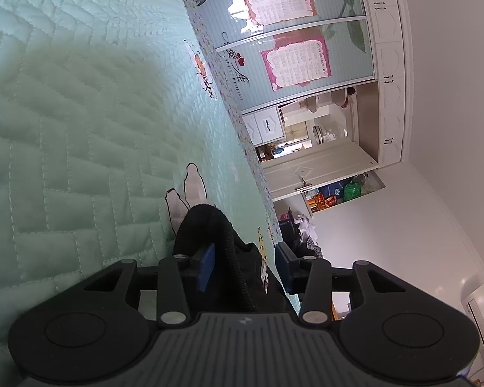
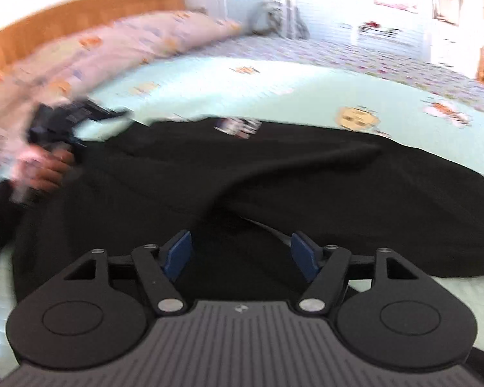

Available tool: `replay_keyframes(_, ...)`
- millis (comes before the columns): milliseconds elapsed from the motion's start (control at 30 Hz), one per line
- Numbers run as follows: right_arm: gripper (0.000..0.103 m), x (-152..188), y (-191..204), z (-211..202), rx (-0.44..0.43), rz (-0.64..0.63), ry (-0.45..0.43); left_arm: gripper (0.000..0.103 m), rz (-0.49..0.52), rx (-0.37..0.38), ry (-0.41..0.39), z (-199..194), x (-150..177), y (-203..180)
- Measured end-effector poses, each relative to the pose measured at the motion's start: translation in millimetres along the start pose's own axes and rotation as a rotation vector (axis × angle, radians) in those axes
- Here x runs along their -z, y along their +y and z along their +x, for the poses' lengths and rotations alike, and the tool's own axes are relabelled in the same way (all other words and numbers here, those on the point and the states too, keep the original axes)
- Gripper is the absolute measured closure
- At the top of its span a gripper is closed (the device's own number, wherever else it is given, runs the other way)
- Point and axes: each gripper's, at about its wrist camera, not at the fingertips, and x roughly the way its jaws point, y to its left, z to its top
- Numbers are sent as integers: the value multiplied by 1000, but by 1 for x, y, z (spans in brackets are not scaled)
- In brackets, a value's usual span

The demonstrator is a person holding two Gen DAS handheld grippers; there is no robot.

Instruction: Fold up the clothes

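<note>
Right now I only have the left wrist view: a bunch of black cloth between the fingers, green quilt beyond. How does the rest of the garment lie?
Observer: In the right wrist view the black garment lies spread across the quilt, with a long crease running through its middle.
Operator: And the right gripper?
Observer: The right gripper is over the garment's near edge, jaws apart, with no cloth pressed between the pads.
Operator: Anything to tell which way the garment lies?
Observer: A printed label shows at its far edge.
</note>
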Motion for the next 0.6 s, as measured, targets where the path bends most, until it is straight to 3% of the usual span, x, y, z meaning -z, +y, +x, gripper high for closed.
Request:
replay_keyframes(233, 33, -10, -31, 20, 45, 204, 6, 57, 1, 3, -2, -1, 4, 4)
replay_keyframes(300, 33, -10, -30, 25, 56, 208, 15, 57, 0, 4, -2, -1, 4, 5)
replay_keyframes(467, 33, -10, -10, 28, 126, -30, 6, 57, -1, 3, -4, -3, 10, 5)
replay_keyframes(600, 32, -9, -7, 39, 177, -246, 57, 56, -1, 2, -4, -2, 11, 2)
